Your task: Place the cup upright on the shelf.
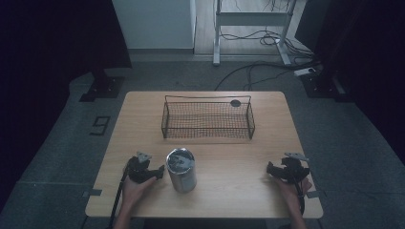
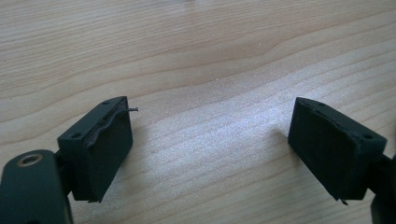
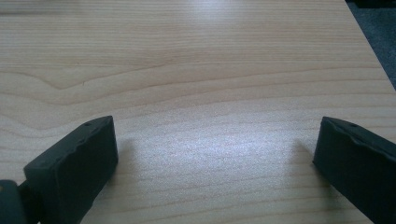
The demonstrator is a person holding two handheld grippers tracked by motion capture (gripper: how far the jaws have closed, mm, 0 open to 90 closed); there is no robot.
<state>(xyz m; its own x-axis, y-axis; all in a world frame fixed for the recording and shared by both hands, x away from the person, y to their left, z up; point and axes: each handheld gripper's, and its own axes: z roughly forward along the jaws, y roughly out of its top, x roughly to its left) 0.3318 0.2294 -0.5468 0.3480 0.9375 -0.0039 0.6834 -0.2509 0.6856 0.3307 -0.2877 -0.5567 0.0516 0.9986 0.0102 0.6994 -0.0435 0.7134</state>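
A shiny metal can point(image 1: 181, 170) stands upright on the wooden table point(image 1: 239, 160), near the front and left of centre. My left gripper point(image 1: 159, 171) rests on the table just left of the can, with its jaws pointing toward it. In the left gripper view the left gripper point(image 2: 210, 112) has its jaws apart over bare wood, with nothing between them. My right gripper point(image 1: 270, 170) lies near the front right corner. Seen in the right gripper view, the right gripper point(image 3: 217, 126) stands open and holds nothing.
A dark wire basket point(image 1: 207, 119) sits at the middle back of the table, with a small dark round object point(image 1: 235, 102) at its far right corner. Beyond the table are a white desk frame point(image 1: 217, 33) and cables point(image 1: 253, 71) on the floor.
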